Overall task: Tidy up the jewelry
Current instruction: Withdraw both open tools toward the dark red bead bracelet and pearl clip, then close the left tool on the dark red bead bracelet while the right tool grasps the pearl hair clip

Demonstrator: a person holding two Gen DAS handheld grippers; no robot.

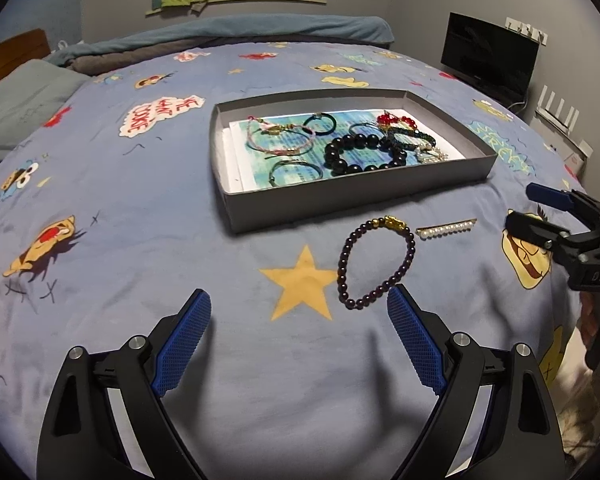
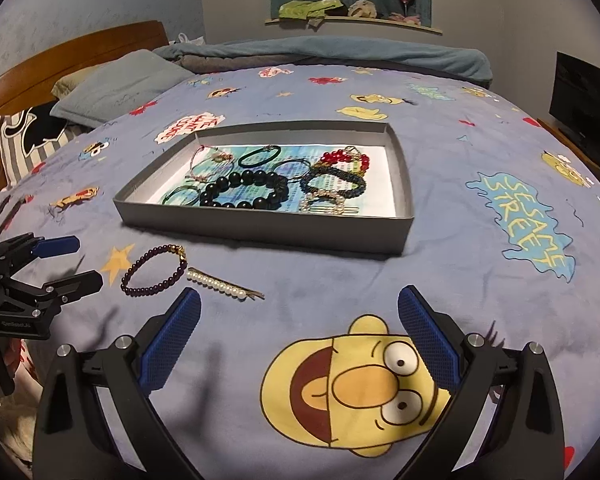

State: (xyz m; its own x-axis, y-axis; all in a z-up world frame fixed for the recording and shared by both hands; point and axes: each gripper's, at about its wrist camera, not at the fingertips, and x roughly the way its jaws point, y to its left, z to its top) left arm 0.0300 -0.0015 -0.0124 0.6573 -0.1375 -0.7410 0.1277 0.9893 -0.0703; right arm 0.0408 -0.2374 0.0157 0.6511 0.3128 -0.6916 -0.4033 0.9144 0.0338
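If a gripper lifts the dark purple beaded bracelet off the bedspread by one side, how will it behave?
The purple bracelet is small strung beads, so it would probably droop into a hanging loop. The round, glossy-looking beads may slip between flat pads. Its gold charm might swing to the bottom.

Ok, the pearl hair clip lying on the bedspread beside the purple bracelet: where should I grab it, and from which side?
Take the pearl hair clip across its narrow width near the middle of the pearl row, coming straight down from above. It lies flat on the soft bedspread, long and thin, so pinching its long sides looks surest. The open right tool is nearer; avoid the purple bracelet close by.
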